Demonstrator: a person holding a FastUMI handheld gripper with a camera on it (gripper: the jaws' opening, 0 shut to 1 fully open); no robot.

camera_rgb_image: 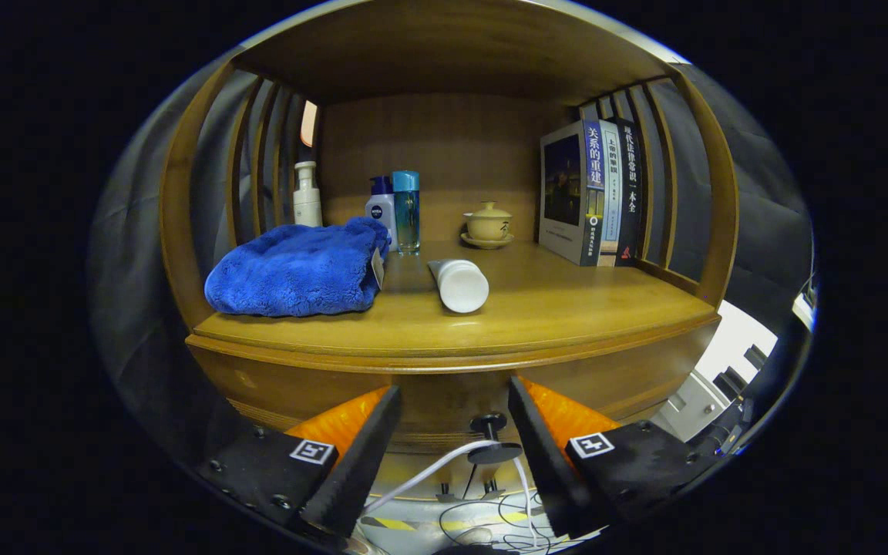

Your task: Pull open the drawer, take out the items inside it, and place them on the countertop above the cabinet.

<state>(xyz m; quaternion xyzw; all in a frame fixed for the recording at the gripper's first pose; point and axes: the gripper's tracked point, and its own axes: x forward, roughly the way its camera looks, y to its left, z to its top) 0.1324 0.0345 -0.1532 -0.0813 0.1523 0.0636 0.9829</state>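
Below, the hand-held gripper (455, 401) gapes empty before the wooden drawer (444, 401) and its dark knob (488, 422).

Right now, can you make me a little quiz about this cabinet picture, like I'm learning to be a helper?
1. True or false: the white tube is standing upright on the countertop.
2. What sits just beside the blue towel, nearer the books? A) white tube B) lidded teacup C) pump bottle
3. Fill in: the gripper has its fingers ____, with the drawer knob showing between them.

Key
1. False. It lies on its side, cap end toward the fingers.
2. A. The lidded teacup stands further back on its saucer.
3. Open. Neither finger touches the knob.
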